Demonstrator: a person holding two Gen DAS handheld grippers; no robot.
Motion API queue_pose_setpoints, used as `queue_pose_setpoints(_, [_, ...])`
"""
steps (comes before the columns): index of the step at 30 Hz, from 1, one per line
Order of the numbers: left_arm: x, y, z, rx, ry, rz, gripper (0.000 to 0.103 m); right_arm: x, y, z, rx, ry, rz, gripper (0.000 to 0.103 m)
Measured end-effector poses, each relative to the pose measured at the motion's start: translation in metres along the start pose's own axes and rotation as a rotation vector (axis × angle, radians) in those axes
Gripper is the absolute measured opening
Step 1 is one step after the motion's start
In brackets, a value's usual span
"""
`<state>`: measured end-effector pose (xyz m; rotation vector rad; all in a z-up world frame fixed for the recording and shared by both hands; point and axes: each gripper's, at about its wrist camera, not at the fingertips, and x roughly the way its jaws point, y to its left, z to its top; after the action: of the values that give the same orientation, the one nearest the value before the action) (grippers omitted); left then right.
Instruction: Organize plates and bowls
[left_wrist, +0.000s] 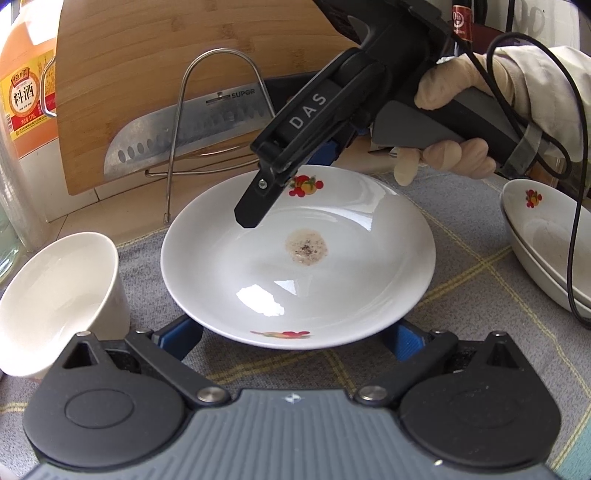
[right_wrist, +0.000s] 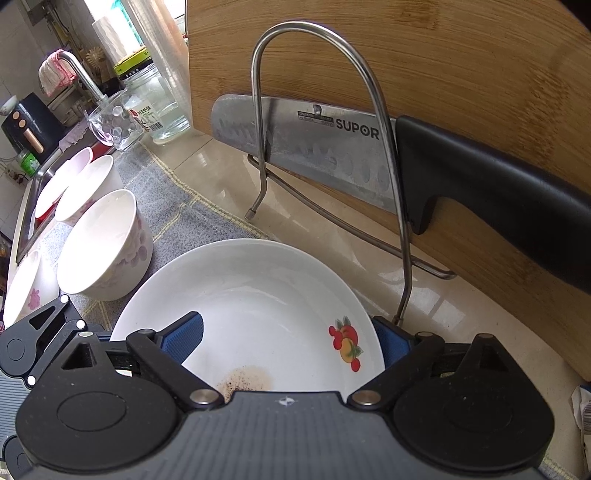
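Observation:
A white plate (left_wrist: 332, 280) with fruit prints and a brown stain in its middle lies on the grey checked cloth (left_wrist: 461, 302). My left gripper (left_wrist: 293, 336) stands wide open at its near rim. Both blue pads (left_wrist: 181, 334) are tucked under that rim, and whether they touch it is hidden. My right gripper (left_wrist: 284, 184) comes in from the far side in a gloved hand (left_wrist: 454, 85). In the right wrist view the right gripper (right_wrist: 288, 336) straddles the plate (right_wrist: 258, 295). One pad (right_wrist: 188, 336) hangs over the inside and the other sits outside the rim, neither pressing.
A white bowl (left_wrist: 55, 295) lies tilted at the left, and stacked fruit-print dishes (left_wrist: 535, 240) sit at the right. Behind the plate a wire rack (right_wrist: 369, 110) holds a cleaver (right_wrist: 314, 147) against a bamboo board (right_wrist: 443, 74). Several bowls (right_wrist: 103, 240) line the sink side.

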<state>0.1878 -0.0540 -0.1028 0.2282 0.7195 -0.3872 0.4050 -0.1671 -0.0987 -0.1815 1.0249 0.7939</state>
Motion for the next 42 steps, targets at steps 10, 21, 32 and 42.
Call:
queue_pose_setpoints(10, [0.002, 0.000, 0.002, -0.005, 0.008, -0.003, 0.102, 0.001, 0.003, 0.000, -0.016, 0.003, 0.000, 0.099])
queue_pose_setpoints(21, [0.005, 0.003, 0.005, -0.013, 0.024, -0.006, 0.102, -0.001, 0.003, -0.003, -0.007, -0.002, 0.000, 0.099])
queue_pose_setpoints(32, [0.005, 0.009, 0.005, -0.006, 0.020, -0.016, 0.102, -0.003, 0.003, -0.008, -0.006, 0.003, 0.018, 0.099])
queue_pose_setpoints(42, [0.003, 0.003, 0.000, -0.001, 0.012, -0.010, 0.102, 0.003, 0.001, -0.002, -0.026, -0.012, 0.032, 0.098])
